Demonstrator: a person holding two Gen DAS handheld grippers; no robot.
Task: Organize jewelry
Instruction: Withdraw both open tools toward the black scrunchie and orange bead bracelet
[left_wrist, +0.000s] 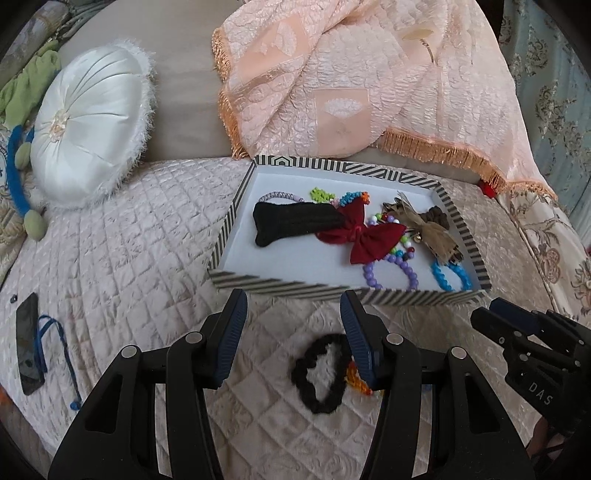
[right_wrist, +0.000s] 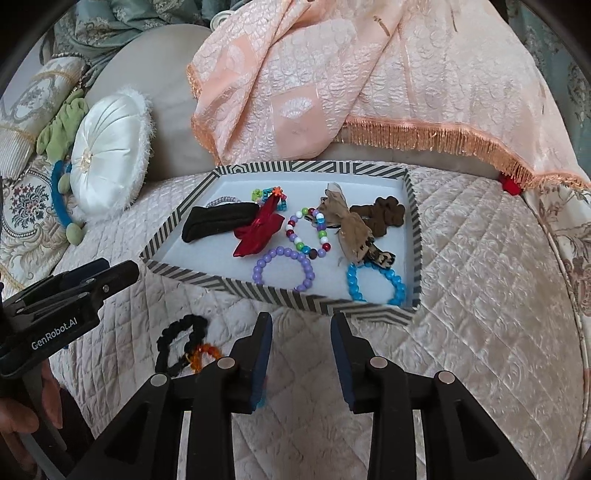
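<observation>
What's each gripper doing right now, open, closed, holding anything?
Left gripper: open, holding nothing, over the black scrunchie on the quilt.
Right gripper: open, holding nothing, in front of the tray.

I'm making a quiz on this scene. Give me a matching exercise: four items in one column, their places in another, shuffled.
Items:
1. black scrunchie
2. blue bracelet
3. phone
4. round pillow

Places:
A. in the striped tray's near right corner
B. on the quilt, in front of the tray
C. propped against the sofa back, left of the tray
D. flat on the quilt, far left, beside a blue cord

Pairs: 1-B, 2-A, 3-D, 4-C
</observation>
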